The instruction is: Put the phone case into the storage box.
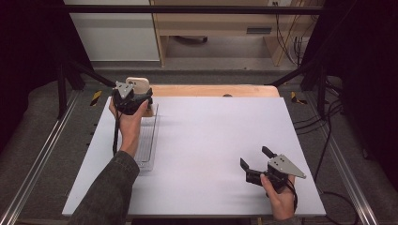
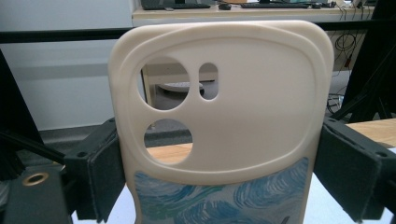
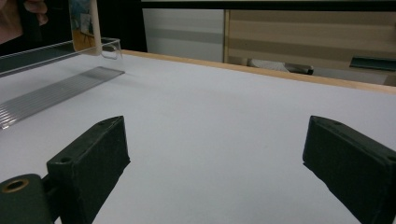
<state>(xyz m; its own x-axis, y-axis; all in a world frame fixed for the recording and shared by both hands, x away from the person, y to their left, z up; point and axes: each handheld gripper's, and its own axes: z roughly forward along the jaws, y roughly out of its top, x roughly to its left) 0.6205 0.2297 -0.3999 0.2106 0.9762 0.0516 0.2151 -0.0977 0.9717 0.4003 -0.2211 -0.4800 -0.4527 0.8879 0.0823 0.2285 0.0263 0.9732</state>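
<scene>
The white table (image 1: 211, 154) was the largest thing in view, and everything else is placed against it. Along its left side lay a clear ribbed tray (image 1: 148, 140), long and narrow, its far end near the table's back edge.

At the table's back left corner, over the far end of that tray, the left gripper (image 1: 136, 101) stood with its 2 jaws pressed against the side edges of a cream phone case (image 2: 224, 116). The case was held upright. The left gripper view showed its back with 3 camera cut-outs and a blue swirled print on the lower part. From the right gripper view the case (image 3: 84, 25) appeared to hang just over or at the tray's far corner (image 3: 109, 46); whether its bottom edge touched the tray cannot be told.

Near the table's front right corner the right gripper (image 1: 256, 164) rested low over the bare surface, its jaws spread wide with nothing between them, well apart from the tray.

As a judgement, the step in hand was carrying the case at the tray's far end, either lifting it out or setting it down. The next move would call for a steady grasp by the edges and keeping the case level over the tray's low wall, since a smooth case could slip between the pads.
</scene>
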